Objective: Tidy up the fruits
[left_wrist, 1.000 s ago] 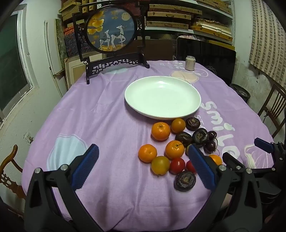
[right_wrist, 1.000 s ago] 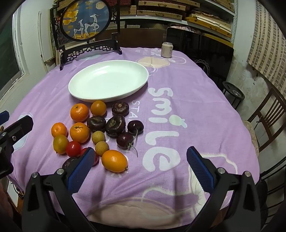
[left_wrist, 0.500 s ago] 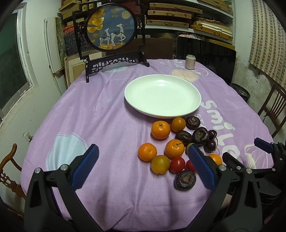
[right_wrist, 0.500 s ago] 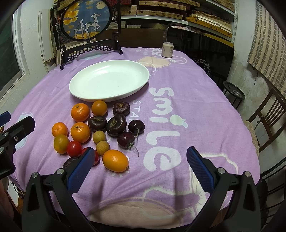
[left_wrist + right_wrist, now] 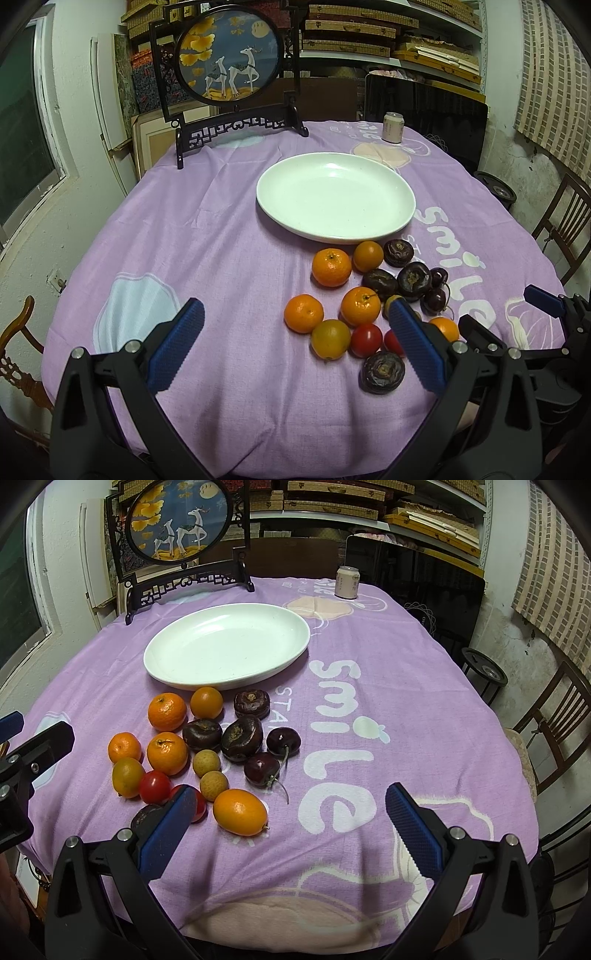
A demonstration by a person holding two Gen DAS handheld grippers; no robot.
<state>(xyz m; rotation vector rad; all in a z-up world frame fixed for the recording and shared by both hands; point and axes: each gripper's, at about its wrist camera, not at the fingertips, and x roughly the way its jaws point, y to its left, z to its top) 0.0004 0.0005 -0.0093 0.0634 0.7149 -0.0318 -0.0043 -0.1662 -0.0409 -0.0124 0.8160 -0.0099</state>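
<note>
A white plate (image 5: 391,225) (image 5: 177,679) sits empty in the middle of the purple-clothed table. In front of it lies a heap of fruit: several mandarins (image 5: 331,267) (image 5: 167,712), dark water chestnuts (image 5: 382,371) (image 5: 242,737), cherries (image 5: 283,741), red tomatoes (image 5: 366,340) (image 5: 155,787), two longans (image 5: 214,785) and an orange kumquat (image 5: 239,812). My left gripper (image 5: 295,345) is open and empty, hovering just in front of the heap. My right gripper (image 5: 291,827) is open and empty, to the right of the heap.
A framed round deer picture on a black stand (image 5: 227,66) (image 5: 177,520) stands at the table's back. A drink can (image 5: 392,127) (image 5: 347,582) stands at the back right. A wooden chair (image 5: 550,731) is to the right, another chair (image 5: 18,347) at the left.
Both views have shifted slightly; the grippers drifted a little toward the table. Nothing on the table has moved, and both grippers stay open.
</note>
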